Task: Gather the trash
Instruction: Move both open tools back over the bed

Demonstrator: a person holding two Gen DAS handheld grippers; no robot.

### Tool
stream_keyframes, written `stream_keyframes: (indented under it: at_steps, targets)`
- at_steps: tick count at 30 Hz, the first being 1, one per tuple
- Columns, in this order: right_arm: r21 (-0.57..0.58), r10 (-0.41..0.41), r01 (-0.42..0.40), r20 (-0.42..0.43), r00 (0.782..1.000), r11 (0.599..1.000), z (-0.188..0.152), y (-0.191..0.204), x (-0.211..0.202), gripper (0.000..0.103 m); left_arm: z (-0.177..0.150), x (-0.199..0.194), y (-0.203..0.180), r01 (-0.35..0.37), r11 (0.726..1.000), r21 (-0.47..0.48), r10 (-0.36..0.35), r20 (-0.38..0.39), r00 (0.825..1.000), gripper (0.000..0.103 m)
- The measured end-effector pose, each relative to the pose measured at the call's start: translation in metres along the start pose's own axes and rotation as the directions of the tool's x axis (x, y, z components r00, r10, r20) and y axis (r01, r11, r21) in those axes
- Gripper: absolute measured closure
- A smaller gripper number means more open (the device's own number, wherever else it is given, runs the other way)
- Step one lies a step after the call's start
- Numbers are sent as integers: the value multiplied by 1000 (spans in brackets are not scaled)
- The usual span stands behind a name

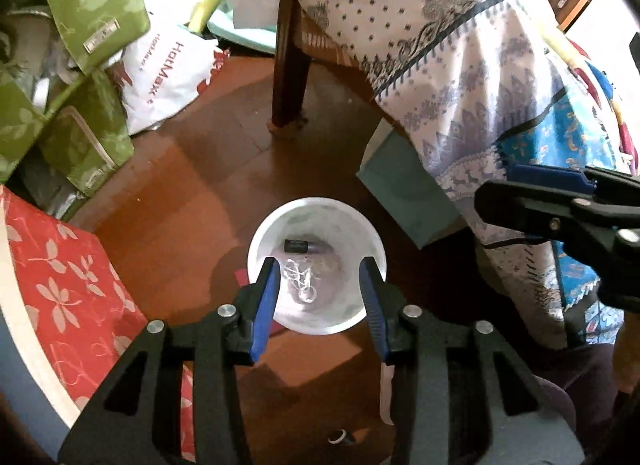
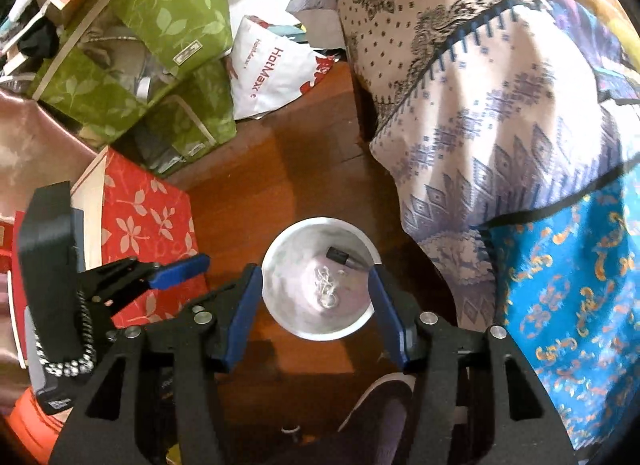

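Observation:
A white bin (image 1: 320, 207) (image 2: 316, 225) stands on the wooden floor, seen from above in both wrist views. At its bottom lie a small black cylinder (image 1: 296, 245) (image 2: 338, 255) and a tangle of white string (image 1: 301, 283) (image 2: 328, 291). My left gripper (image 1: 318, 265) hangs over the bin's mouth, open, with nothing between its blue pads. My right gripper (image 2: 315, 271) is also above the bin, open and holding nothing. Each gripper shows at the edge of the other's view: the right gripper (image 1: 496, 189) to the right, the left gripper (image 2: 168, 265) to the left.
Green leaf-print boxes (image 1: 92, 1) and a red floral box (image 1: 60, 281) crowd the left. A white HotMax bag (image 1: 168, 73) lies behind. A table leg (image 1: 290, 65), a draped patterned cloth (image 1: 460, 65) and a teal paper bag (image 1: 404, 189) stand to the right.

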State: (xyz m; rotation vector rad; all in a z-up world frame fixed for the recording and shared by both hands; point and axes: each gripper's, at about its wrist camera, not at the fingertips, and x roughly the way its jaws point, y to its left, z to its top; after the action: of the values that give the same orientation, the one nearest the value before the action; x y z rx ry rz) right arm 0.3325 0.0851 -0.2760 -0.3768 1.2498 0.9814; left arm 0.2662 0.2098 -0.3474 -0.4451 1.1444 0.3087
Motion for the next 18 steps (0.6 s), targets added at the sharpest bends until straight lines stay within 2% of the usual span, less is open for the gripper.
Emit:
stream_keyframes:
  at_steps: [7,13,18]
  targets:
    - [-7,-31,32,61,998,999,-8,3,-35,52,1,-47,-18,-33,998,44,29,81,996,63]
    - [9,-56,55,153,987,998,-22,0,-83,52,1,-92,-39,-22,997,74,10,159,987,63]
    - [55,-77,66,220,973,996,-41,-9,-121,52,2,-128,-73,-16,992,128,-13,223,975,63]
